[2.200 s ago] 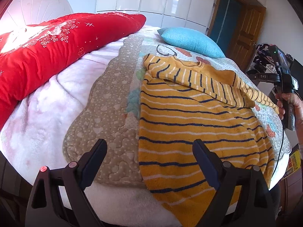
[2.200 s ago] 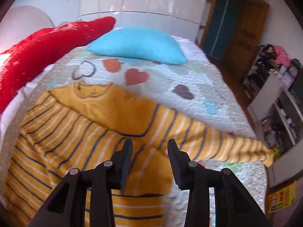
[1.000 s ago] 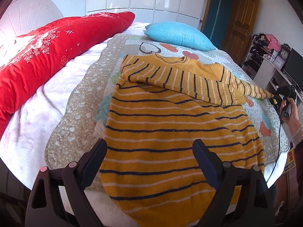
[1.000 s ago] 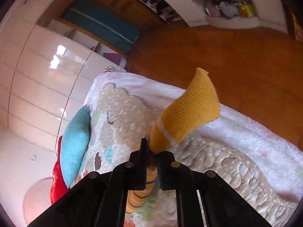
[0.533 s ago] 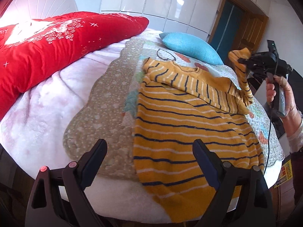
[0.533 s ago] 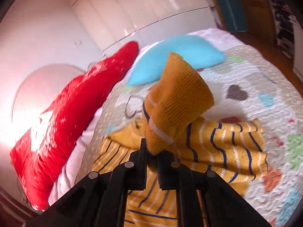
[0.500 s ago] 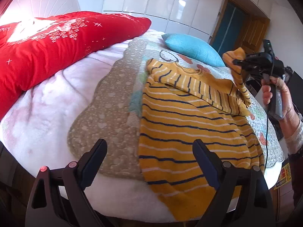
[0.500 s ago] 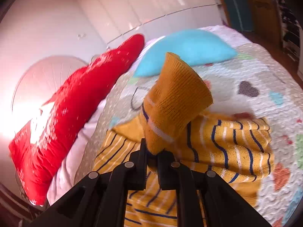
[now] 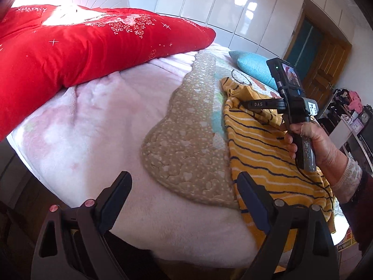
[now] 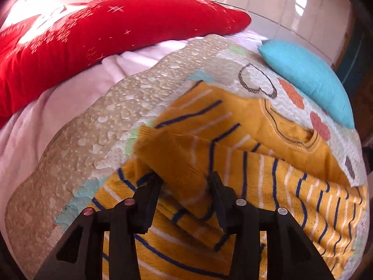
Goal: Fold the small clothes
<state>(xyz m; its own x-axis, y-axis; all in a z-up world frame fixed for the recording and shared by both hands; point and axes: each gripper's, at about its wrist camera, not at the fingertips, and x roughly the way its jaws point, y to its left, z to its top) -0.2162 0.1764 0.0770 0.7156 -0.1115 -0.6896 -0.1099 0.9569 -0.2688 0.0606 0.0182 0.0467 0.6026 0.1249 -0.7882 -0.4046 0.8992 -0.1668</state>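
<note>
sweater: yellow w/ navy + white stripes, lying flat on the quilt on the bed; body runs toward the near edge, hem hangs a bit over it.
sleeve: folded across the chest, cuff end sits on the sweater's left side, between my right fingers.
right gripper: fingers opening right now; sleeve cuff lies in the gap, pads not pressing it as far as I can see. Pointing down at the sweater.
right hand: seen from left cam, wrapped round the gripper handle, above the sweater's upper half; cable trails down from it.
left gripper: fingers spread wide, nothing between them. Hovers over the near edge of the bed; left finger over pink blanket, right finger over the sweater's edge, not touching as far as I can tell.
blanket: red, bunched along the far-left side of the bed, well apart from sweater.
pillow: blue, at far end of quilt, near the sweater's collar, not touching.
bkgd: white wardrobe, wooden door.
</note>
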